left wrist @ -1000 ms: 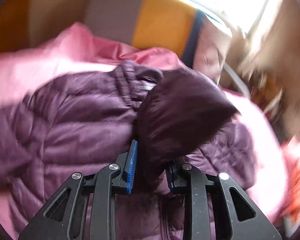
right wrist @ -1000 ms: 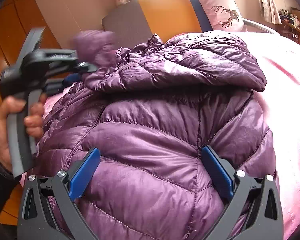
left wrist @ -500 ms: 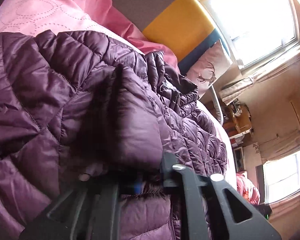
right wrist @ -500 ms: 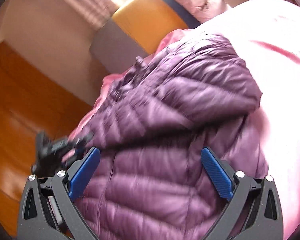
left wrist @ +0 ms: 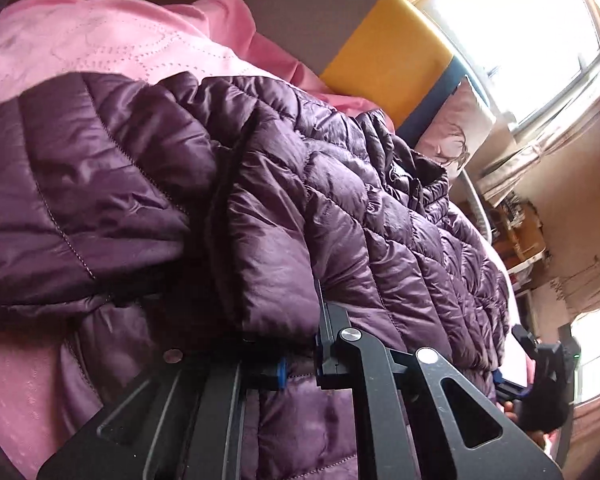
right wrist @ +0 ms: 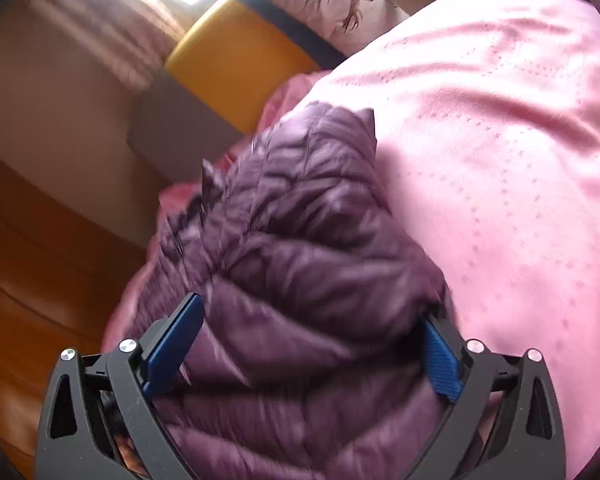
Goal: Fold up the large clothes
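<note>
Left wrist view — purple jacket [left wrist: 340, 208] runs lengthwise toward the headboard [left wrist: 380, 60].

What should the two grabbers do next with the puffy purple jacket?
Probably the left gripper, clamped on a fold of the purple jacket, should lay that fold down flat across the jacket's body. The right gripper stands open around the jacket on the pink bedspread, so it could press the bulk steady meanwhile.
</note>
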